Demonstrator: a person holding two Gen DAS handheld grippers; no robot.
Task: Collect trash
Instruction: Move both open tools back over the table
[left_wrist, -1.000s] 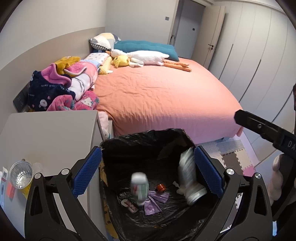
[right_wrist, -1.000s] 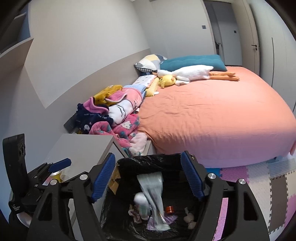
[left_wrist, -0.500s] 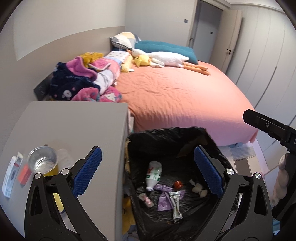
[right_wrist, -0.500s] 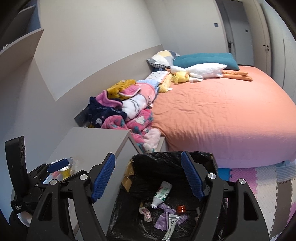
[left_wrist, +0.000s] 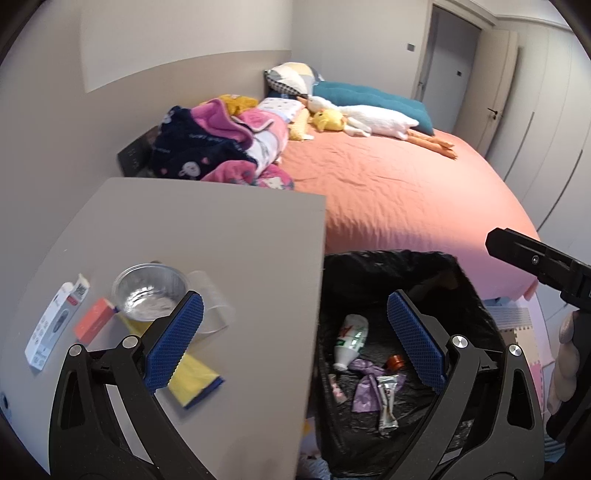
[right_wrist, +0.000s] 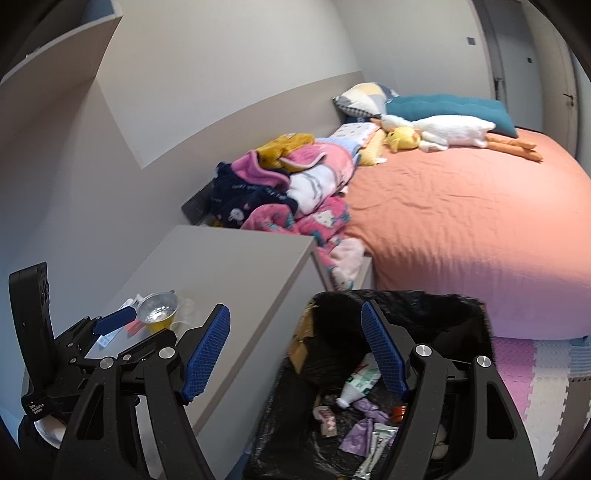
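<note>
A bin lined with a black bag stands between the grey nightstand and the bed. Inside lie a white bottle, purple wrappers and a silver sachet. On the nightstand sit a foil cup, a clear plastic cup, a yellow packet, a red box and a white carton. My left gripper is open and empty, straddling the nightstand edge. My right gripper is open and empty above the bin's left side.
A bed with an orange sheet fills the far side, with piled clothes, pillows and a plush goose. Foam floor mats lie right of the bin. A closed door and wardrobes stand at the back right.
Both grippers have swung left from over the bin toward the nightstand. The bottle and sachet that were falling a second ago now lie in the bin. Both grippers stay open.
</note>
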